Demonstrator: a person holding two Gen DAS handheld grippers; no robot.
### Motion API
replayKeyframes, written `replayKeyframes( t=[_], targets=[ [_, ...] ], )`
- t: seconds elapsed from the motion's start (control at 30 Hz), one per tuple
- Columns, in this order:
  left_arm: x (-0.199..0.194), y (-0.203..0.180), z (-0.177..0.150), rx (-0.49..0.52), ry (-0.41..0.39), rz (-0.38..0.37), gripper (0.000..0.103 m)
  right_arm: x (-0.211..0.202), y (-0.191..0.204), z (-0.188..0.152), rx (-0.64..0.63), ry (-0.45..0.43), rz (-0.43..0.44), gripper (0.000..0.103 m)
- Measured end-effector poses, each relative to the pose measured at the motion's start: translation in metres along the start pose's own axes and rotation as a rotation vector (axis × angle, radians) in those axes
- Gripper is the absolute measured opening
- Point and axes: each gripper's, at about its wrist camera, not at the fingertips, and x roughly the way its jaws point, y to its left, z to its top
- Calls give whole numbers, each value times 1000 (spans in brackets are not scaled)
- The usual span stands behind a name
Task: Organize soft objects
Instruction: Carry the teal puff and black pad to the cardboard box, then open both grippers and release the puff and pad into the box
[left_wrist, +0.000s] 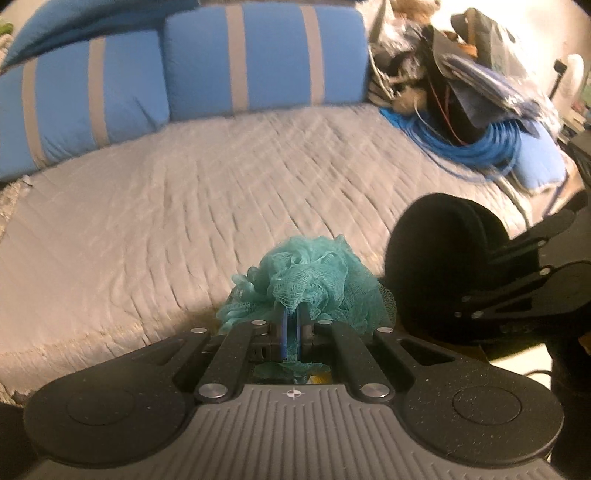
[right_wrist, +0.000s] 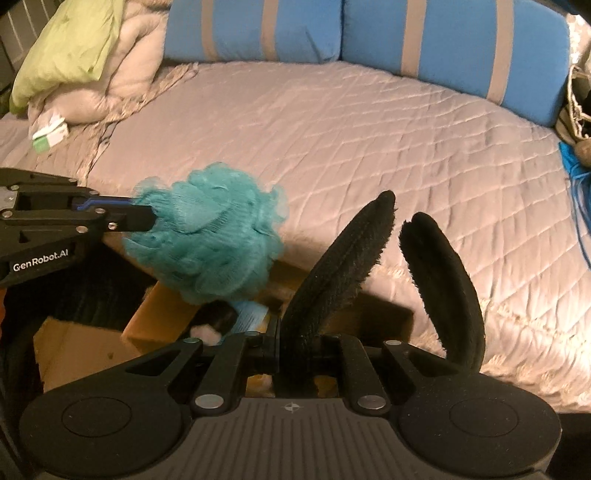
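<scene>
The left gripper (left_wrist: 291, 325) is clamped tight on a teal mesh bath pouf (left_wrist: 306, 284), held in the air above an open cardboard box (right_wrist: 159, 310) at the edge of the quilted grey bed (right_wrist: 351, 140). The right gripper (right_wrist: 295, 343) pinches a floppy black plush piece (right_wrist: 340, 258) — possibly a folded fleece pad — just beside the pouf.

Bed (right_wrist: 332, 122) covered by a grey quilted spread with diamond stitching. Two blue bolster cushions (right_wrist: 369, 33) with grey stripes stand along its far edge. Green pillow (right_wrist: 70, 48) and crumpled pale blanket (right_wrist: 125, 77) lie at one corner. Coiled blue cable (left_wrist: 476, 147) and piled dark clutter (left_wrist: 461, 70) occupy the opposite corner. Lighting warm, indoor
</scene>
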Motion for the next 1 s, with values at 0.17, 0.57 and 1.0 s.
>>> replayKeyframes(
  t=[0.17, 0.57, 1.0],
  targets=[
    [9, -2, -8, 16, 73, -5, 4, 11, 11, -6, -27, 68, 16, 14],
    [13, 5, -13, -35, 146, 9, 39, 16, 9, -4, -21, 109, 2, 78],
    [10, 3, -27, -120, 262, -16, 74, -4, 13, -20, 43, 100, -29, 103]
  ],
)
